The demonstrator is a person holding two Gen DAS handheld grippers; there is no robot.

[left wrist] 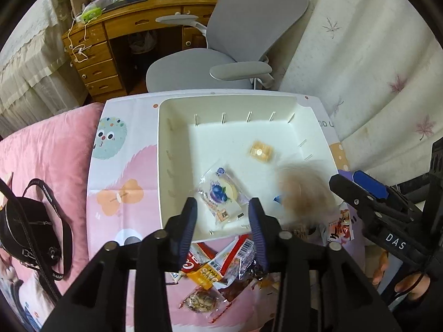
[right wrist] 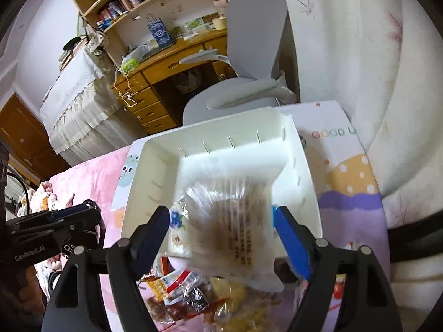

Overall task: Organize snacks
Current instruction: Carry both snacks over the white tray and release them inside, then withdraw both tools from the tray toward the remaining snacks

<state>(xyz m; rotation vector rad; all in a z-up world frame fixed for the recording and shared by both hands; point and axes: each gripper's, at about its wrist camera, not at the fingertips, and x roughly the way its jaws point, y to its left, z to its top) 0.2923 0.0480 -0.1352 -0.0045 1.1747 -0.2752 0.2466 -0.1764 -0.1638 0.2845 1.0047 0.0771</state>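
A white plastic bin [left wrist: 177,127] sits on a patterned mat; it also shows in the right wrist view [right wrist: 149,166]. Inside lie a blueberry snack packet [left wrist: 221,193] and a small orange cracker packet [left wrist: 261,152]. My left gripper [left wrist: 223,221] is open and empty above the bin's near edge. My right gripper [right wrist: 221,229] is open, and a clear packet with a brown snack [right wrist: 232,221] is blurred in motion between its jaws over the bin; it shows as a brown blur in the left wrist view [left wrist: 304,191]. A pile of loose snack packets [left wrist: 221,271] lies in front of the bin.
A grey office chair [left wrist: 221,63] and a wooden desk [left wrist: 110,36] stand beyond the mat. A black bag with a strap [left wrist: 30,221] lies on the pink blanket at left. White patterned bedding [left wrist: 373,69] rises at right.
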